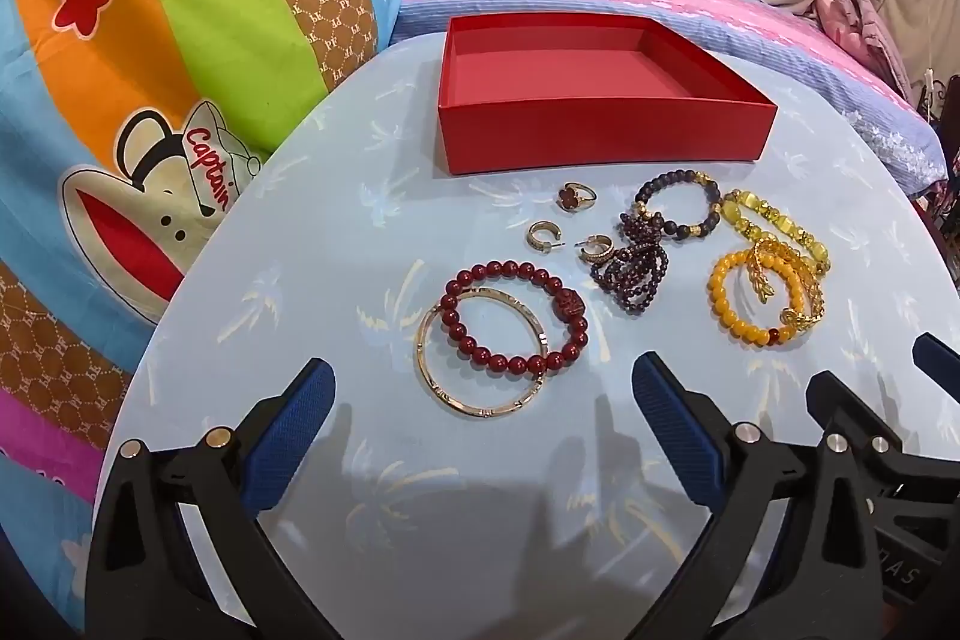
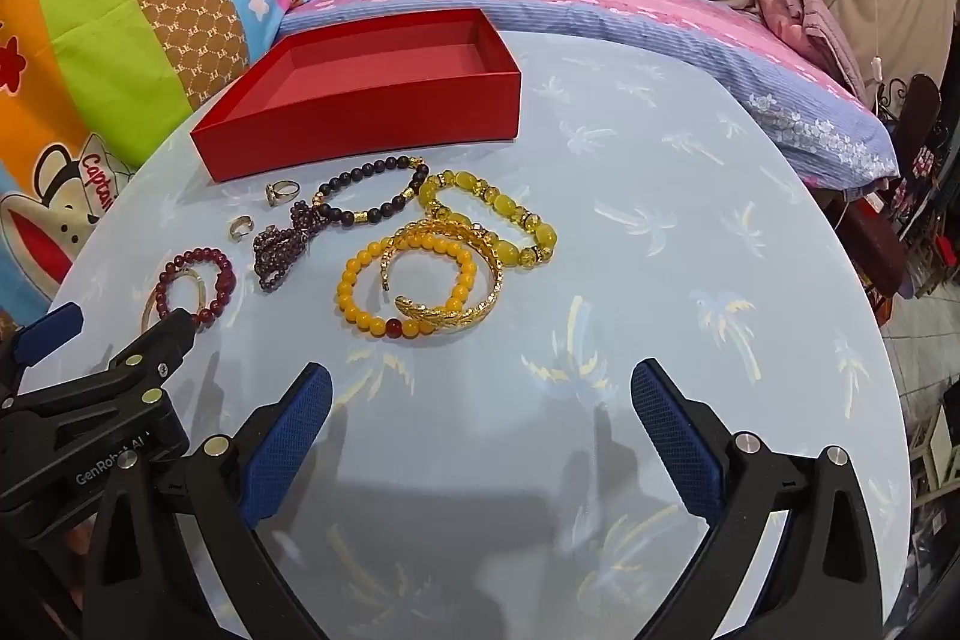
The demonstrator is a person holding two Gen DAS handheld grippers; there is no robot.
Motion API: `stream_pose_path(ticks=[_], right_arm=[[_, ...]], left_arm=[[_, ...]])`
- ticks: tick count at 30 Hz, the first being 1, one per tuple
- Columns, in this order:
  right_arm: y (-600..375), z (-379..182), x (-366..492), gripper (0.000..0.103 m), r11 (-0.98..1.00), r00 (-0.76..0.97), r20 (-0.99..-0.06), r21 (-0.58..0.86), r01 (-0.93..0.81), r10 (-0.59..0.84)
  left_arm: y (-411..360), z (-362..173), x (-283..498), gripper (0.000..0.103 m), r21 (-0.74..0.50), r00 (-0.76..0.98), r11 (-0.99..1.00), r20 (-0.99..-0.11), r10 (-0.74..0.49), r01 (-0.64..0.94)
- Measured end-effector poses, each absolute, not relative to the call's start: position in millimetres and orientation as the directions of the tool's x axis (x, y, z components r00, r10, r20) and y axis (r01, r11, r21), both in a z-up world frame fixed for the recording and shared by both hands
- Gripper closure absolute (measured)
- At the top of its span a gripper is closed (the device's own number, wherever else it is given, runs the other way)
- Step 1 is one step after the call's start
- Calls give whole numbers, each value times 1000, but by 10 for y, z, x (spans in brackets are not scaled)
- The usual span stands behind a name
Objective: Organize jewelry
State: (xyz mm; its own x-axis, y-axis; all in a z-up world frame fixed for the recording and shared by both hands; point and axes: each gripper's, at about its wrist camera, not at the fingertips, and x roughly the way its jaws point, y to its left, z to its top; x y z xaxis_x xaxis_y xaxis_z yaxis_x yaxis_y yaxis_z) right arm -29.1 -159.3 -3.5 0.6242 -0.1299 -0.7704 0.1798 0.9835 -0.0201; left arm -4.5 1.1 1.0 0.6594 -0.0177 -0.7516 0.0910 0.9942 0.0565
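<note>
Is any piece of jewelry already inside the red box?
No, the red box shows only its bare floor, while pieces such as the dark red bead bracelet lie on the table in front of it.

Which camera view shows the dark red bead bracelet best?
The left wrist view: the dark red bead bracelet lies whole, overlapping the gold bangle. In the right wrist view it is small, near the edge, partly hidden by the left gripper.

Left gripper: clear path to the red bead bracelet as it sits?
Probably yes. The left gripper is open and empty, and the red bead bracelet lies just ahead, though it overlaps a gold bangle.
</note>
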Motion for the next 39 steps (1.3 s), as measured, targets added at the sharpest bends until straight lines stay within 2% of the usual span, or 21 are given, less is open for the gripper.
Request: stream_pose_path(ticks=[39], right_arm=[[-1578,-22,-273,7,984,619,-774,-29,178,-134]], left_arm=[[33,14,-56,8,58,659,994,-752,-18,92]])
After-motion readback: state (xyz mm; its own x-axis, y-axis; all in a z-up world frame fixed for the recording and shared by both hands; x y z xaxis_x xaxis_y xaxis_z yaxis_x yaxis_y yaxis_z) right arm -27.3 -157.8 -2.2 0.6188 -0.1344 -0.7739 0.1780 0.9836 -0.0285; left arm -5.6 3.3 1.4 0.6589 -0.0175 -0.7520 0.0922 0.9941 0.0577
